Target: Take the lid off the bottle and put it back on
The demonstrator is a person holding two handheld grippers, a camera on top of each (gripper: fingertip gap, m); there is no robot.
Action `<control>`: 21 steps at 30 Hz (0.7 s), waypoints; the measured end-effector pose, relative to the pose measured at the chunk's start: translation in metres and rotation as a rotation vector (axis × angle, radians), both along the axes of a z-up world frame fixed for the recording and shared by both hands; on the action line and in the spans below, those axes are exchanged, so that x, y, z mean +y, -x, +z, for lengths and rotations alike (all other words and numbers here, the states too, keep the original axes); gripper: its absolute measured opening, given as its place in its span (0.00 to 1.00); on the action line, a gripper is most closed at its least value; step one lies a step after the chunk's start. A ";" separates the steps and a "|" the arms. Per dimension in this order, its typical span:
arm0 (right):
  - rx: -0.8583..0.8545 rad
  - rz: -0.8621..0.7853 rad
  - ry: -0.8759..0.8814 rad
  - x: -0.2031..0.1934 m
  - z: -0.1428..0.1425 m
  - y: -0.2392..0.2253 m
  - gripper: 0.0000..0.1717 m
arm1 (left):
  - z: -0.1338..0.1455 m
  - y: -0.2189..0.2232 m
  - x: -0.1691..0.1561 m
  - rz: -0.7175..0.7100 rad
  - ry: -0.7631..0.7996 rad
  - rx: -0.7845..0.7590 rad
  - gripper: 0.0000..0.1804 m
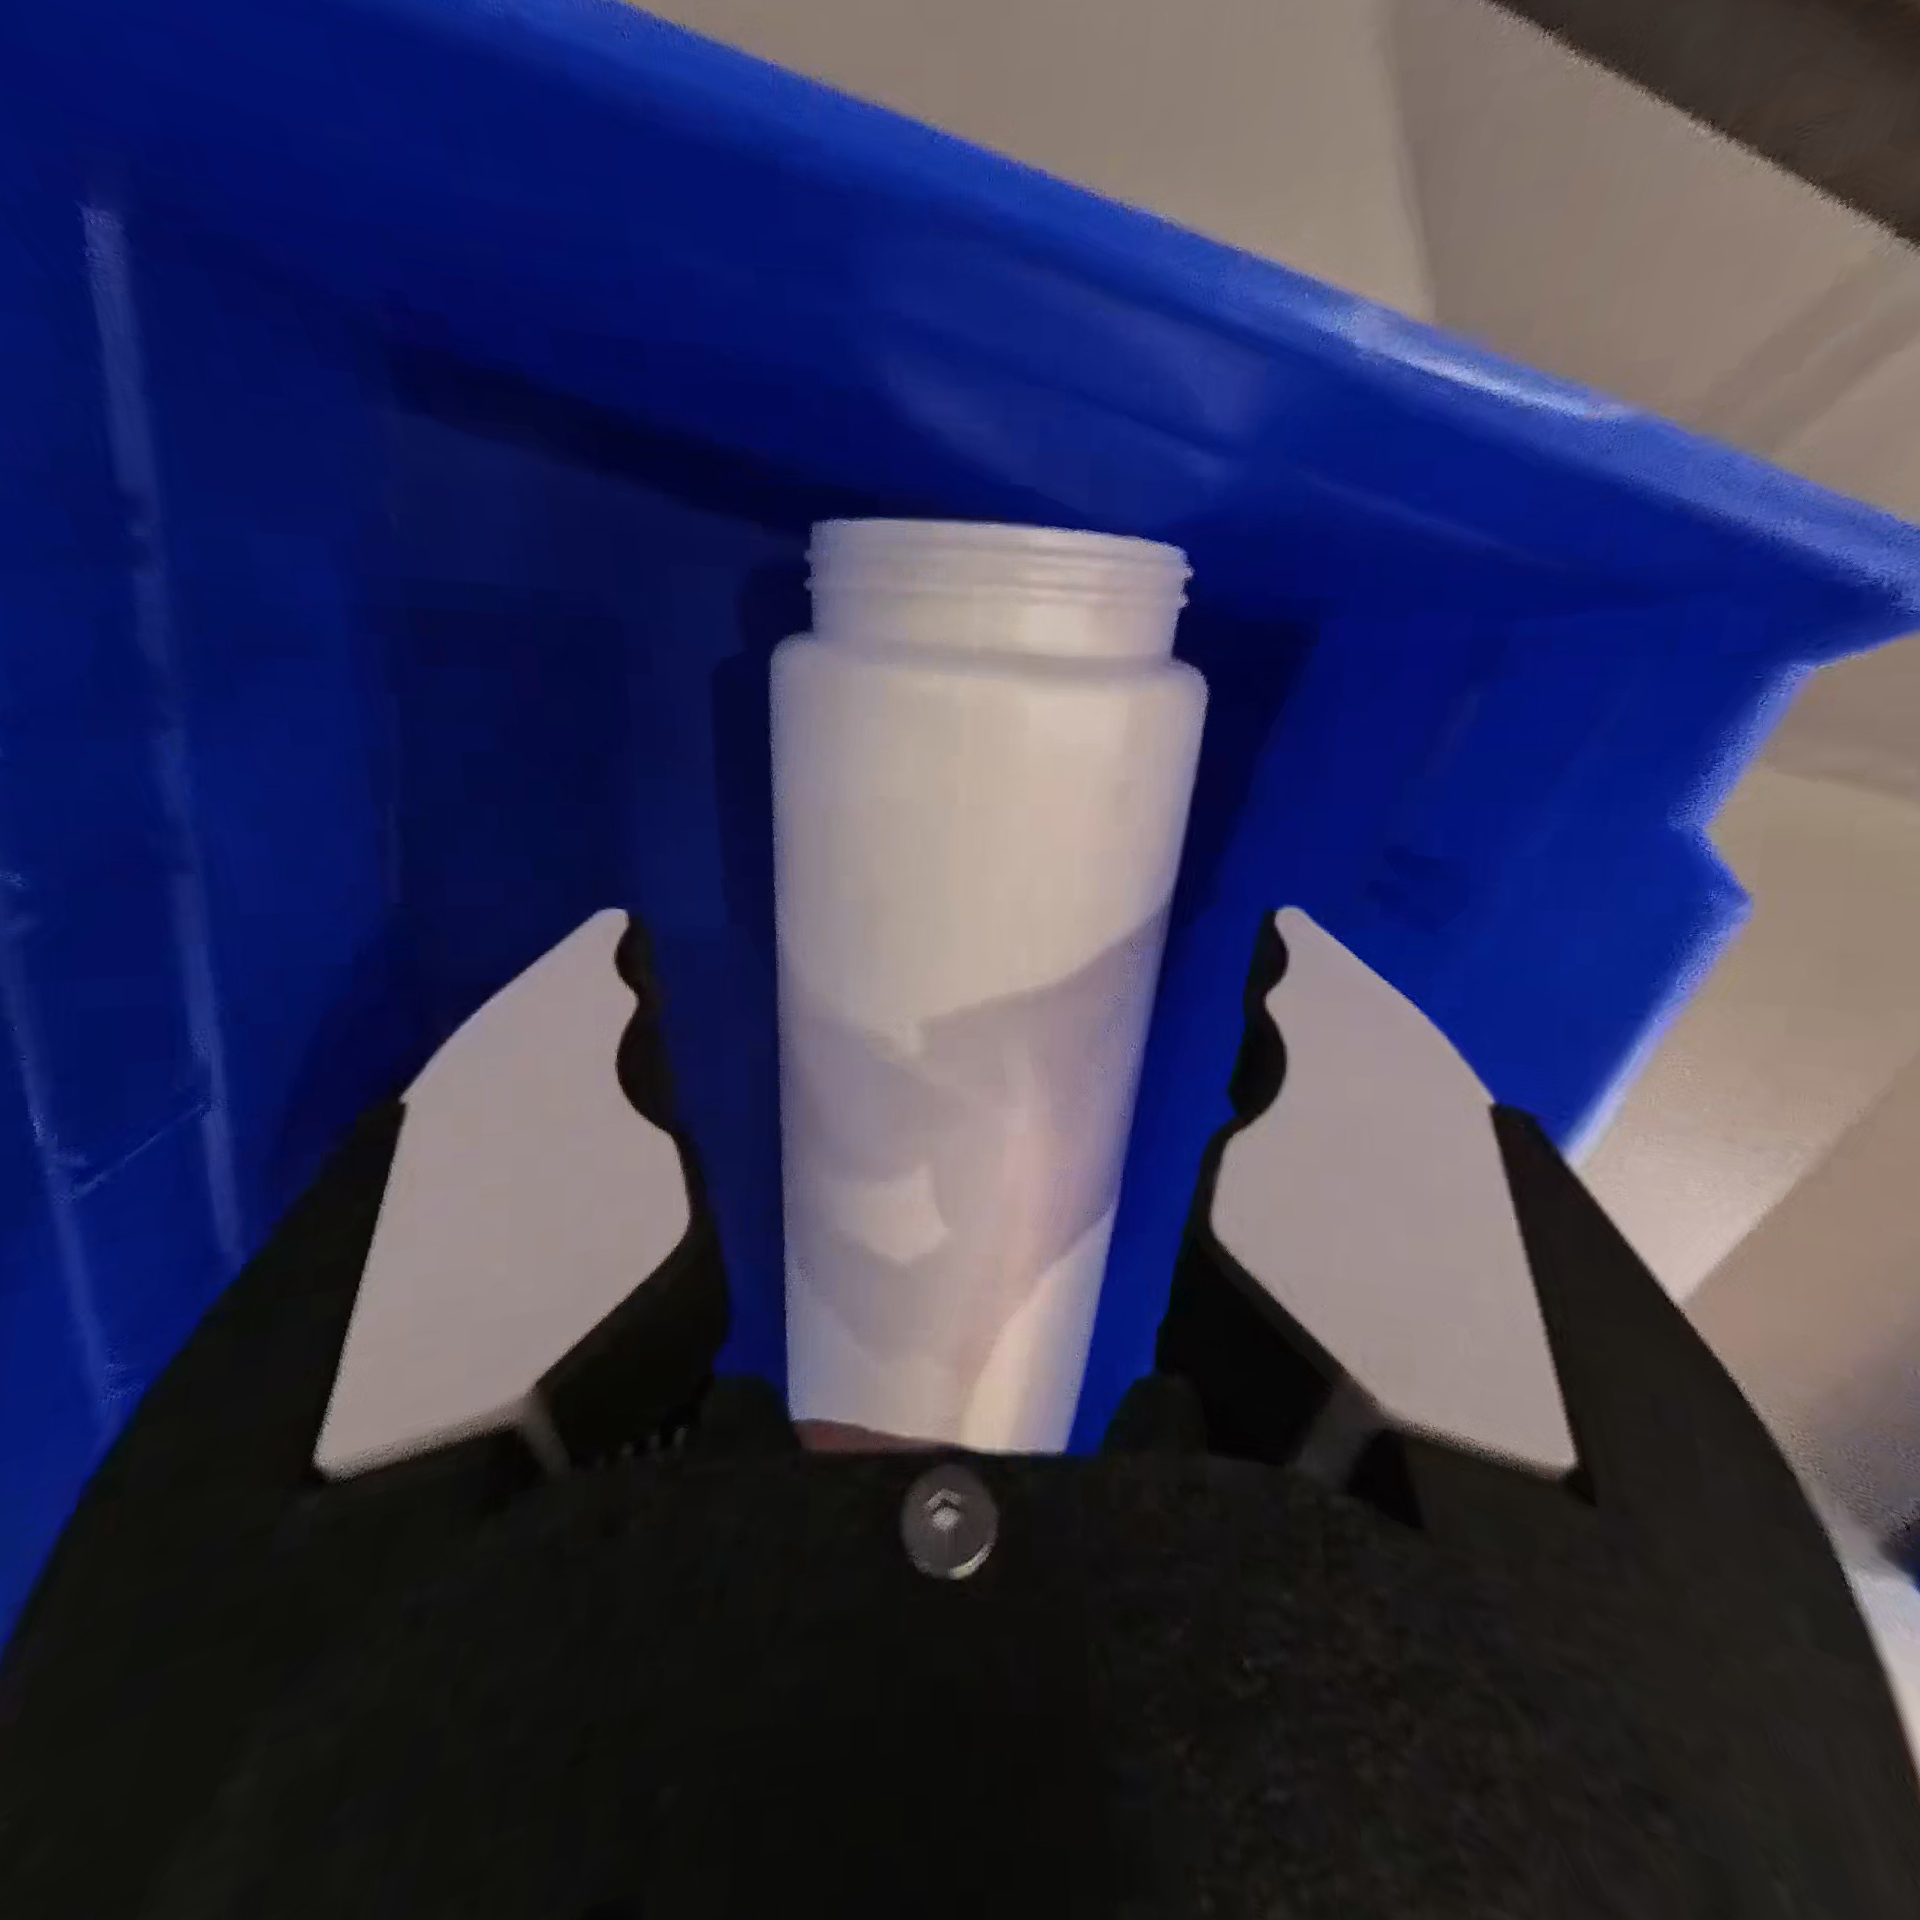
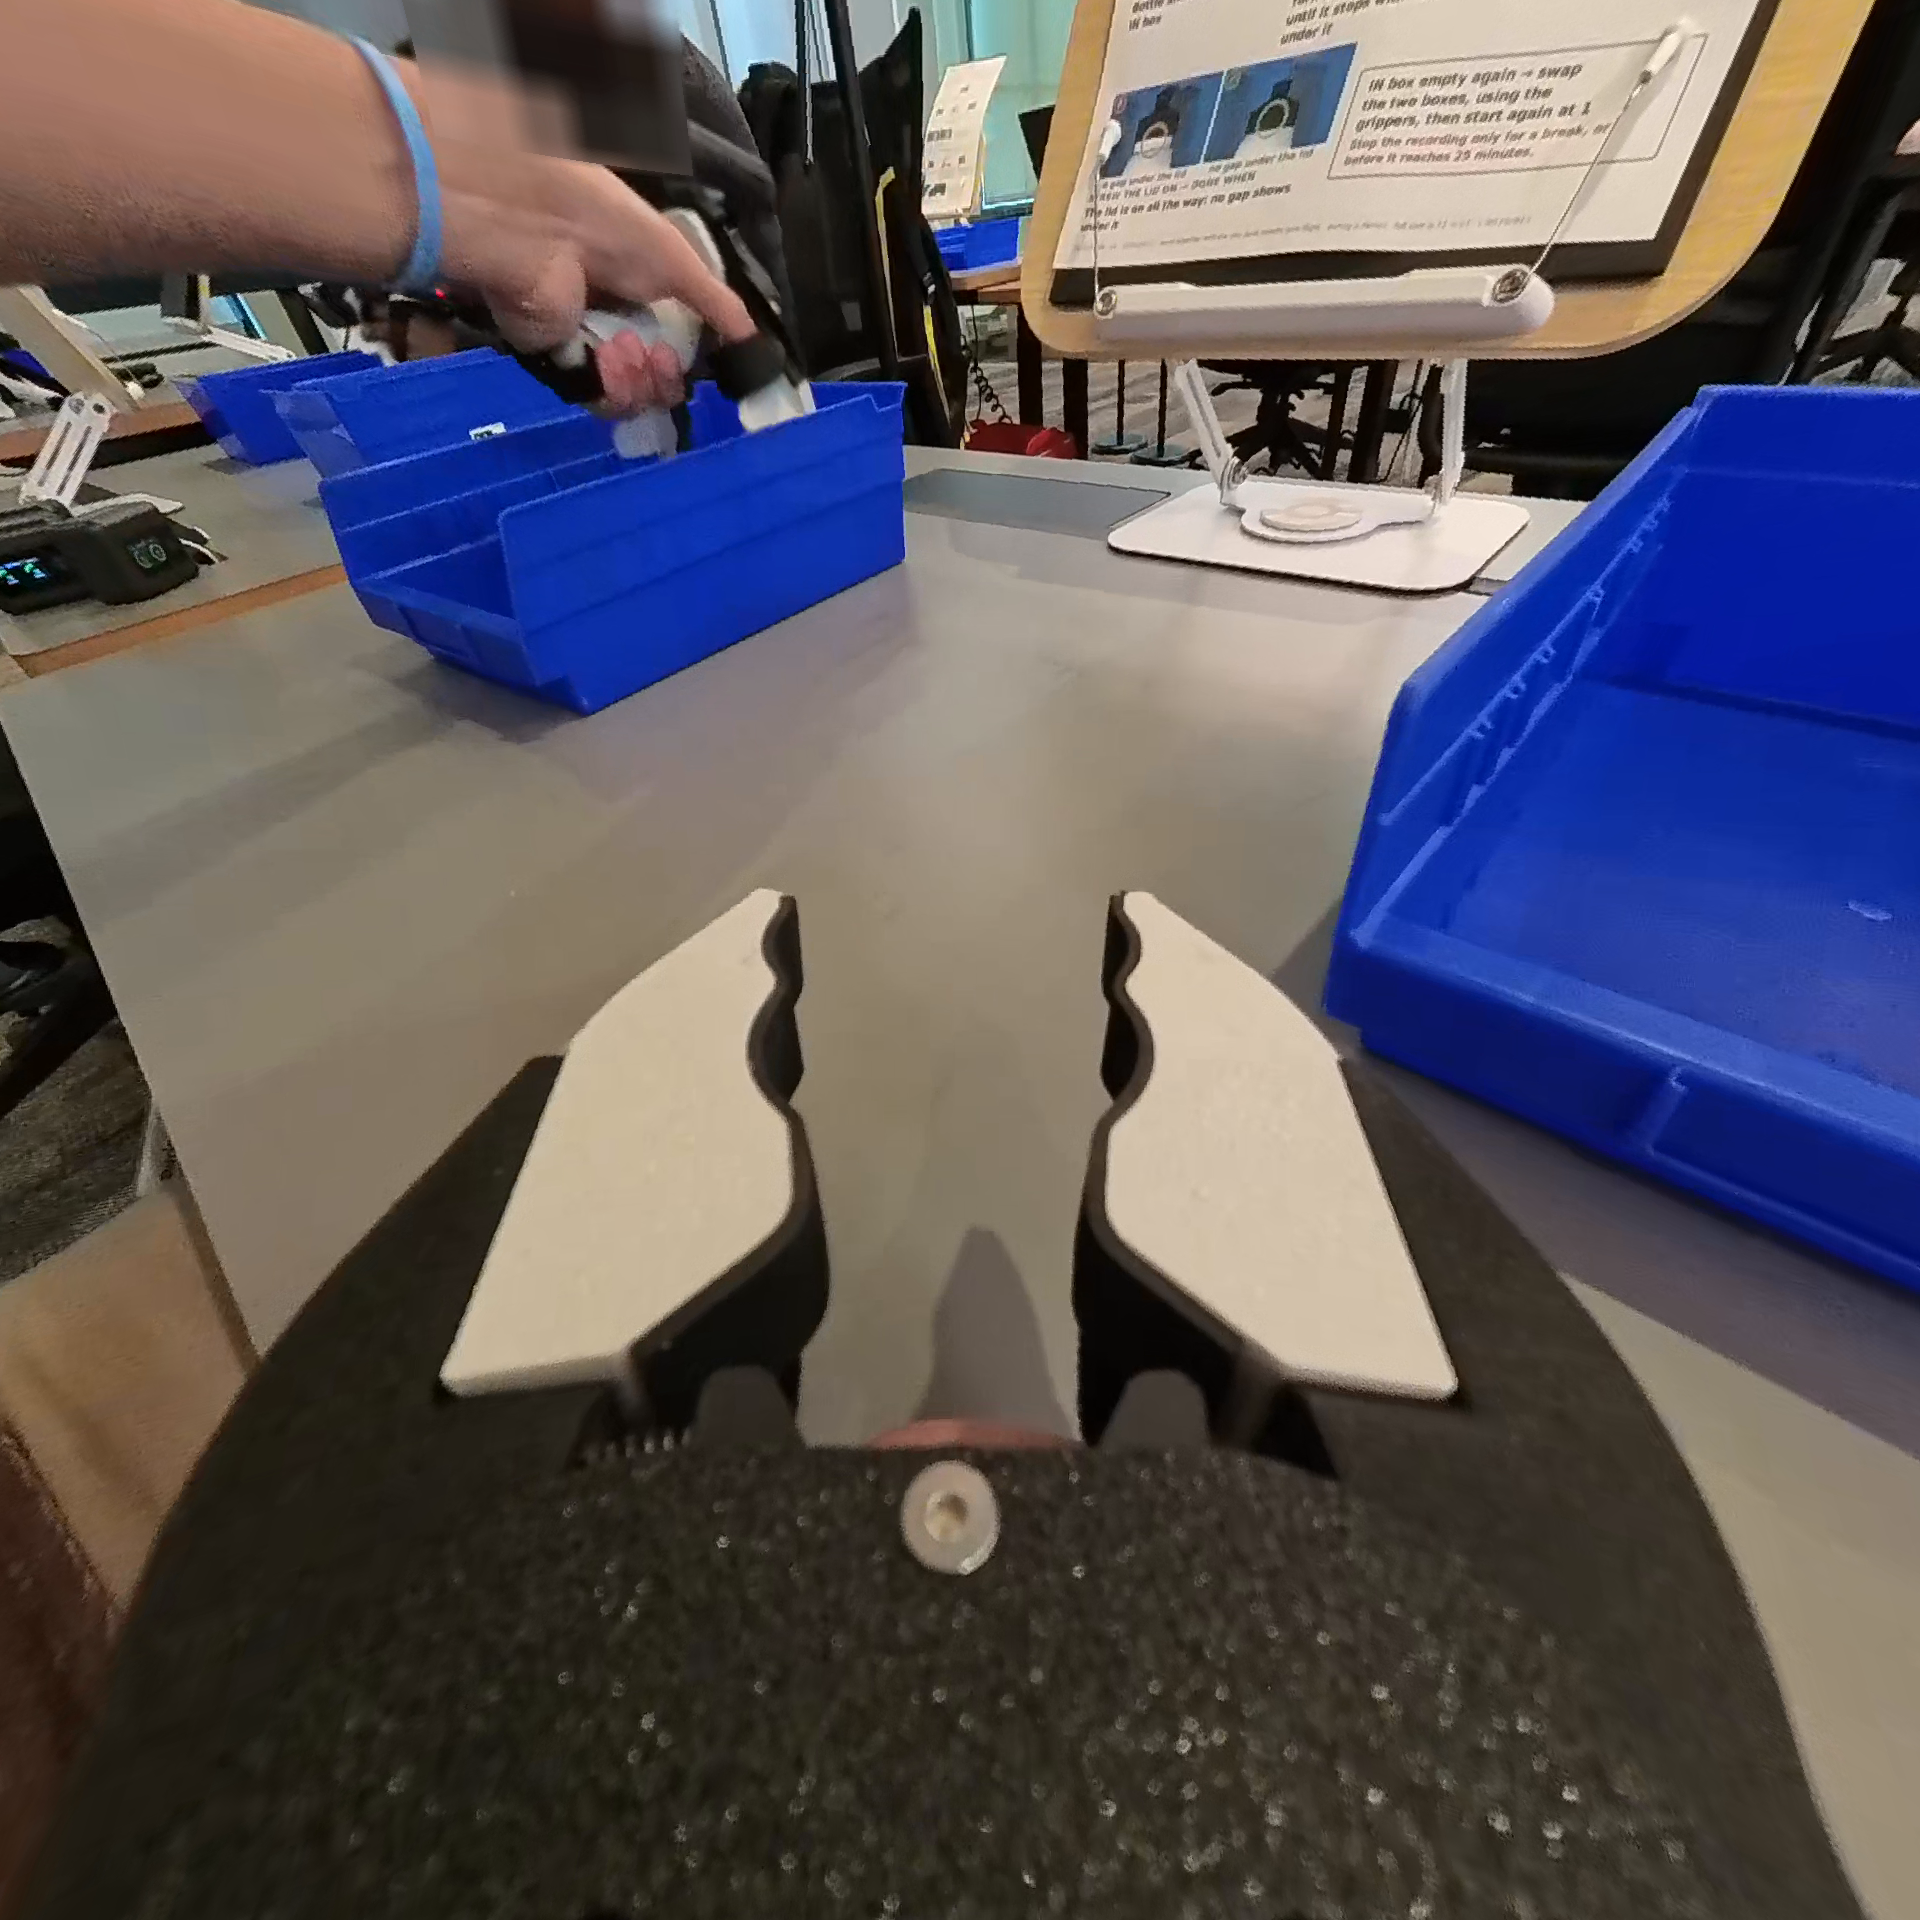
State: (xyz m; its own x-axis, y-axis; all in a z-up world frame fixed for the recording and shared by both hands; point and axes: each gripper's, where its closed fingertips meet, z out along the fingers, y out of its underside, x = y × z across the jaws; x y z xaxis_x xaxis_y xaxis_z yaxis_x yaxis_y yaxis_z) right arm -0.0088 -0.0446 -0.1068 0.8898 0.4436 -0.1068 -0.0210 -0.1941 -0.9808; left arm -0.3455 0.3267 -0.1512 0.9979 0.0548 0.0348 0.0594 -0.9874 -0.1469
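In the left wrist view a white bottle [image 1: 987,935] lies inside a blue bin [image 1: 416,520]. Its threaded neck [image 1: 997,592] is bare and points away from me. My left gripper [image 1: 948,925] is open wide. The bottle lies between its fingers with blue gaps on both sides, so neither pad touches it. My right gripper [image 2: 954,914] is open and empty above the grey table [image 2: 935,727]. The right wrist view shows the left gripper [image 2: 707,405], held by a hand [image 2: 540,260], reaching into the far left blue bin [image 2: 623,582]. No lid is in view.
A second blue bin [image 2: 1662,831] stands at the right of the table. A stand holding an instruction sheet [image 2: 1351,208] is at the back. More blue bins [image 2: 270,405] and small devices [image 2: 94,561] sit at the far left.
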 end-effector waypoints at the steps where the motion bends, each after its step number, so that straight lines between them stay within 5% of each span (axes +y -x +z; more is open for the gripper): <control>1: -0.002 0.001 0.003 0.000 0.000 0.000 0.32 | -0.006 0.000 0.000 -0.008 0.015 0.008 0.59; 3: -0.007 0.007 0.014 0.001 -0.002 0.001 0.32 | -0.017 -0.002 -0.002 -0.053 0.059 0.013 0.58; 4: -0.008 0.010 0.019 0.001 -0.003 0.002 0.32 | -0.021 -0.005 -0.004 -0.097 0.075 0.007 0.48; 12: 0.015 0.011 0.030 0.002 -0.003 0.000 0.32 | -0.006 0.020 -0.006 -0.158 0.048 -0.025 0.47; 15: 0.016 0.011 0.030 0.002 -0.003 0.000 0.32 | 0.026 0.035 0.000 -0.197 -0.027 -0.029 0.47; 21: -0.005 0.009 0.034 0.002 -0.004 0.002 0.32 | 0.144 0.052 0.015 -0.311 -0.313 -0.056 0.46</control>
State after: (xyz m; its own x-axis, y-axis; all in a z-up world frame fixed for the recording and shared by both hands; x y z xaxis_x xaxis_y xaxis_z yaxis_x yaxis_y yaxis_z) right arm -0.0106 -0.0423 -0.1112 0.8866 0.4475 -0.1173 -0.0140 -0.2274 -0.9737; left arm -0.3972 0.3414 -0.0076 0.9615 -0.2690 0.0566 -0.2166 -0.8682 -0.4465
